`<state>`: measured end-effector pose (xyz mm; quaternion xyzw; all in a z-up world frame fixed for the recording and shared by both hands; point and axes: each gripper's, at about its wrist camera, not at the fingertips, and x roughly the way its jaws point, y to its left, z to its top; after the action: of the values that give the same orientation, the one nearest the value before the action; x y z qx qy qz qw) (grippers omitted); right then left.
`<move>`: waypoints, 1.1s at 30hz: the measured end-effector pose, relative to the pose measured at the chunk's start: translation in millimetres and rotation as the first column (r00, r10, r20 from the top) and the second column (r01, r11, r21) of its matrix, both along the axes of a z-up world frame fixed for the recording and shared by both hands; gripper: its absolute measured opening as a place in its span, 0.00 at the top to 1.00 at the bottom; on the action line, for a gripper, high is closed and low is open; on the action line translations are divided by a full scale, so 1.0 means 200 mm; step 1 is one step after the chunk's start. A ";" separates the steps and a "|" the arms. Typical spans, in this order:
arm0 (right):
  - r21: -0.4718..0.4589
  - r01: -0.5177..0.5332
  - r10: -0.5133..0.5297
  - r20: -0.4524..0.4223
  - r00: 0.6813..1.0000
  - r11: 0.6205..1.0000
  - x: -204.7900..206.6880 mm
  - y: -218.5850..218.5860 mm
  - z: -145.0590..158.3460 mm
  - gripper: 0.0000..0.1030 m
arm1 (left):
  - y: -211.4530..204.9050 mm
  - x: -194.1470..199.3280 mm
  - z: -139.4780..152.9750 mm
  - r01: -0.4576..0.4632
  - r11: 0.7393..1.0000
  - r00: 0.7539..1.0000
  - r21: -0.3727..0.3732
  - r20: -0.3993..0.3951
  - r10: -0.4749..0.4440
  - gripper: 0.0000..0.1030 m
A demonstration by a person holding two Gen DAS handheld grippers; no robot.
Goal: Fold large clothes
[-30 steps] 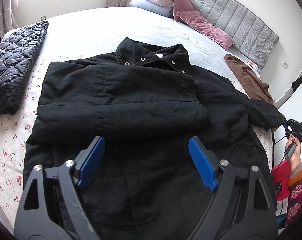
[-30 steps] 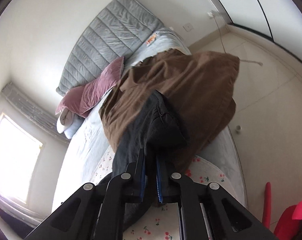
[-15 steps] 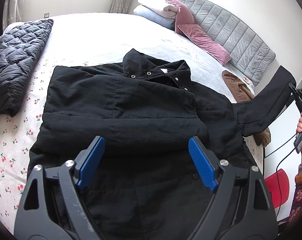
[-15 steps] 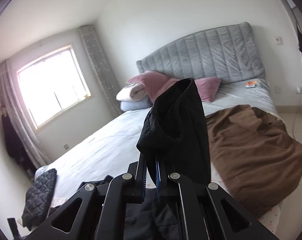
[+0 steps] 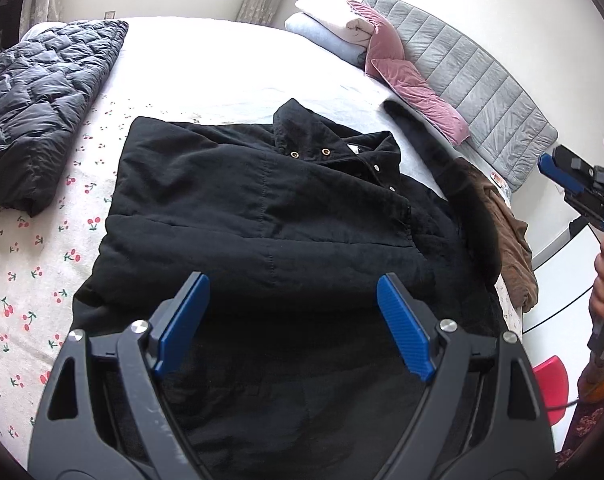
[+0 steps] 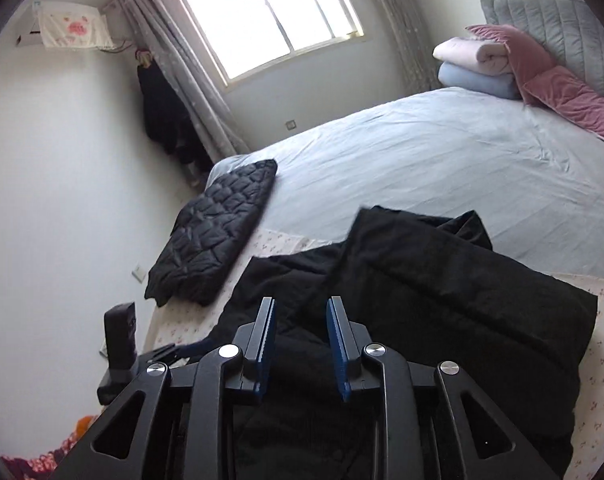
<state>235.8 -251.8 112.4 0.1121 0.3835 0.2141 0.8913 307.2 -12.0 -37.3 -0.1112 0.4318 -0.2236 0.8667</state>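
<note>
A large black jacket (image 5: 262, 216) lies on the bed, collar away from me, its left sleeve folded across the chest. Its right sleeve (image 5: 442, 160) is thrown up toward the headboard and lies blurred, free of any gripper. My left gripper (image 5: 290, 324) hovers wide open and empty over the jacket's lower part. My right gripper (image 6: 300, 340) is open and empty above the jacket (image 6: 442, 300); it also shows at the right edge of the left wrist view (image 5: 574, 184), held in a hand.
A dark quilted jacket (image 5: 34, 112) lies at the bed's left side. A brown garment (image 5: 506, 232) lies at the right edge. Pillows and a pink cushion (image 5: 406, 76) sit by the grey headboard (image 5: 482, 92). A red stool (image 5: 550, 388) stands on the floor.
My right gripper lifted the jacket's right sleeve off the bed edge, swung it over, and has opened and let it go. The left gripper rose slightly and stayed open.
</note>
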 end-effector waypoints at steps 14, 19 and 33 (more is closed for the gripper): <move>-0.072 0.414 -0.416 -0.007 0.909 0.907 -0.06 -0.91 -0.17 0.38 | -0.45 0.37 -0.12 0.121 0.991 0.981 -0.053 -0.149 -0.128 0.27; -0.067 0.550 -0.554 -0.108 0.826 0.833 -0.10 -1.22 -0.41 0.38 | -0.62 0.43 -0.21 0.116 0.993 0.972 -0.036 -0.202 -0.121 0.94; 0.095 0.613 -0.570 -0.279 0.773 0.784 0.29 -1.56 -0.89 0.50 | -0.56 0.15 0.07 0.006 0.986 0.987 0.168 0.156 -0.033 0.78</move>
<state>293.7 -563.4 -64.7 0.3324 0.4100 -0.0592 0.8473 337.1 -124.0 -22.7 -0.0157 0.3798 -0.2032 0.9024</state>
